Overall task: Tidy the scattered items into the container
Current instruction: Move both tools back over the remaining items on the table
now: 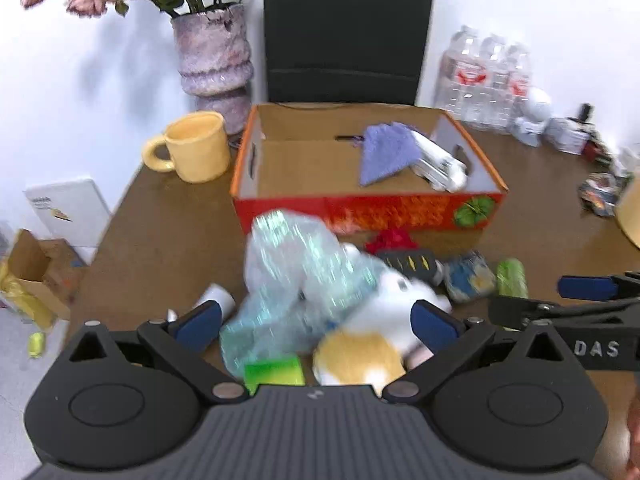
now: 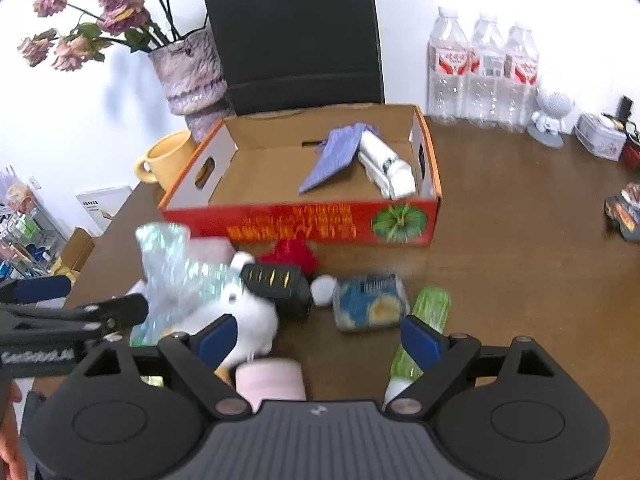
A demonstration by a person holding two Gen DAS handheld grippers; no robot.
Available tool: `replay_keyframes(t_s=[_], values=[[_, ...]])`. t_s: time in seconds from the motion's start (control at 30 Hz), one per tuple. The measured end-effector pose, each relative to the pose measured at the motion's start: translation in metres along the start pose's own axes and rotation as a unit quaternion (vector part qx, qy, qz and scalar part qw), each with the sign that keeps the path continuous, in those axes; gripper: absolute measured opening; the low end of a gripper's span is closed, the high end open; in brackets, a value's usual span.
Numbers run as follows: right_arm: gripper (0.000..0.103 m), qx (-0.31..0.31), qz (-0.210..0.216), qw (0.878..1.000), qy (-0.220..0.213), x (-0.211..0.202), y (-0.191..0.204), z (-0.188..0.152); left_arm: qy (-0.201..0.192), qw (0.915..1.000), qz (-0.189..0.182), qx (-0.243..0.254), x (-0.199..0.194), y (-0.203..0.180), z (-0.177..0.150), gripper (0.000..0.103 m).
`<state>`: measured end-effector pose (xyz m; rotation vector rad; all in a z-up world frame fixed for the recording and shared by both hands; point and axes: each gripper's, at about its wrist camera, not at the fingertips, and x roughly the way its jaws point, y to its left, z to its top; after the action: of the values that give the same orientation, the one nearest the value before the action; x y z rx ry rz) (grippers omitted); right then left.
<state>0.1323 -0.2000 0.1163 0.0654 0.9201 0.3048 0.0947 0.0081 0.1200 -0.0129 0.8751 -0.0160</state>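
An open red and orange cardboard box (image 1: pixel 400 210) (image 2: pixel 296 222) stands mid-table, holding a purple cloth (image 1: pixel 386 152) (image 2: pixel 336 152) and a white toy train (image 1: pixel 438 162) (image 2: pixel 386 164). In front of it lies a pile: a crumpled clear plastic bag (image 1: pixel 292 276) (image 2: pixel 176 276), a white and yellow plush toy (image 1: pixel 384 316) (image 2: pixel 248 316), a black device (image 1: pixel 408 262) (image 2: pixel 278 284), a red item (image 1: pixel 392 238) (image 2: pixel 292 254), a blue packet (image 1: pixel 468 278) (image 2: pixel 370 300), a green bottle (image 1: pixel 511 278) (image 2: pixel 420 328) and a pink roll (image 2: pixel 270 380). My left gripper (image 1: pixel 316 322) is open around the bag and plush. My right gripper (image 2: pixel 318 338) is open, low over the pile.
A yellow mug (image 1: pixel 196 146) (image 2: pixel 166 158) and a vase of dried roses (image 1: pixel 214 56) (image 2: pixel 188 76) stand left of the box. A black panel (image 1: pixel 346 32) stands behind it. Water bottles (image 2: pixel 482 68) and small trinkets (image 2: pixel 600 140) sit at the back right. The table edge runs along the left.
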Motion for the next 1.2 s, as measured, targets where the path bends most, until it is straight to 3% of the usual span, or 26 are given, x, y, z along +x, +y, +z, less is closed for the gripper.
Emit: replay_keyframes(t_s=[0.07, 0.27, 0.4, 0.57, 0.73, 0.87, 1.07, 1.2], values=[[0.089, 0.001, 0.010, 1.000, -0.009, -0.003, 0.002, -0.021, 0.001, 0.9999, -0.011, -0.010, -0.002, 0.007, -0.023, 0.103], [0.089, 0.013, 0.007, 0.999, -0.043, -0.005, 0.003, -0.092, -0.020, 0.9987, 0.010, -0.045, 0.000, 0.017, -0.103, 0.103], [0.089, 0.016, -0.025, 0.998, -0.061, -0.006, 0.005, -0.143, -0.054, 0.9962, -0.001, -0.069, -0.002, 0.023, -0.148, 0.103], [0.090, 0.007, -0.044, 0.994, -0.098, -0.001, 0.005, -0.189, -0.099, 0.9945, 0.011, -0.031, 0.000, 0.014, -0.169, 0.103], [0.095, -0.001, -0.057, 0.991, -0.125, 0.004, 0.001, -0.200, -0.093, 0.9948, 0.035, 0.024, 0.016, 0.000, -0.178, 0.103], [0.103, 0.007, -0.049, 0.991, -0.128, 0.008, -0.003, -0.197, -0.096, 0.9945, 0.038, 0.019, 0.022, 0.002, -0.179, 0.103], [0.103, -0.037, -0.081, 0.990, -0.107, 0.015, 0.013, -0.197, -0.088, 0.9958, 0.026, -0.003, 0.027, 0.010, -0.175, 0.103], [0.103, -0.035, -0.080, 0.990, -0.107, 0.017, 0.013, -0.194, -0.088, 0.9958, 0.026, -0.003, 0.028, 0.010, -0.176, 0.103]])
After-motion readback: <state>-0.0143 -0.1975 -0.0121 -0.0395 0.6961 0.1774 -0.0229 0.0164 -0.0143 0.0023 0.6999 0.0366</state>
